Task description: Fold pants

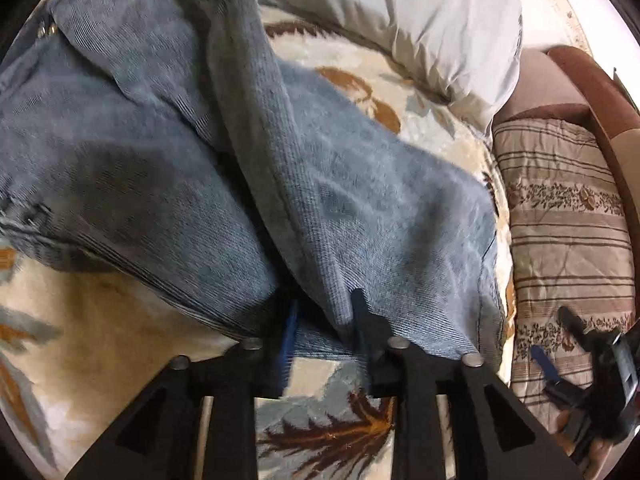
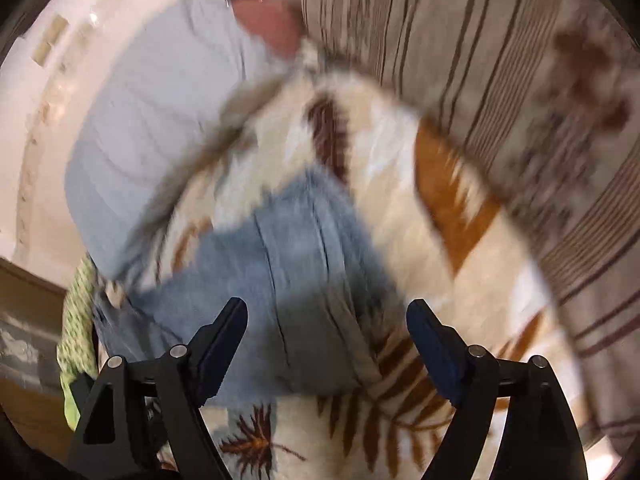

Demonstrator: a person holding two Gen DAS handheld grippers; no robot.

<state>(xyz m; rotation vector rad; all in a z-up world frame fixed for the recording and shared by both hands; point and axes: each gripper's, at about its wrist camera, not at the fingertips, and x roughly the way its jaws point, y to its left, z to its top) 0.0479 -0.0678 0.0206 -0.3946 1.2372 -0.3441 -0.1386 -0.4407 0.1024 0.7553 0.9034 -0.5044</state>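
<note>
Two grippers: seen over a bed.
Left gripper [image 1: 324,320]: clenched on the hem of the jeans [image 1: 248,152].
Right gripper [image 2: 326,344]: jaws spread wide, nothing held, hovering over the denim.
Jeans: laid across the leaf-patterned blanket [image 1: 80,340].
Beyond: grey pillow [image 1: 420,28], striped quilt [image 1: 568,216].

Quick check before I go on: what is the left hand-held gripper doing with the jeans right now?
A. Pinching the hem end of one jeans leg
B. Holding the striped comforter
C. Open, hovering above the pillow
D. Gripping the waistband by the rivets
A: in the left wrist view the left hand-held gripper has denim of the jeans bunched between its fingers at the leg end, while the right hand-held gripper stands open above the jeans.
</note>
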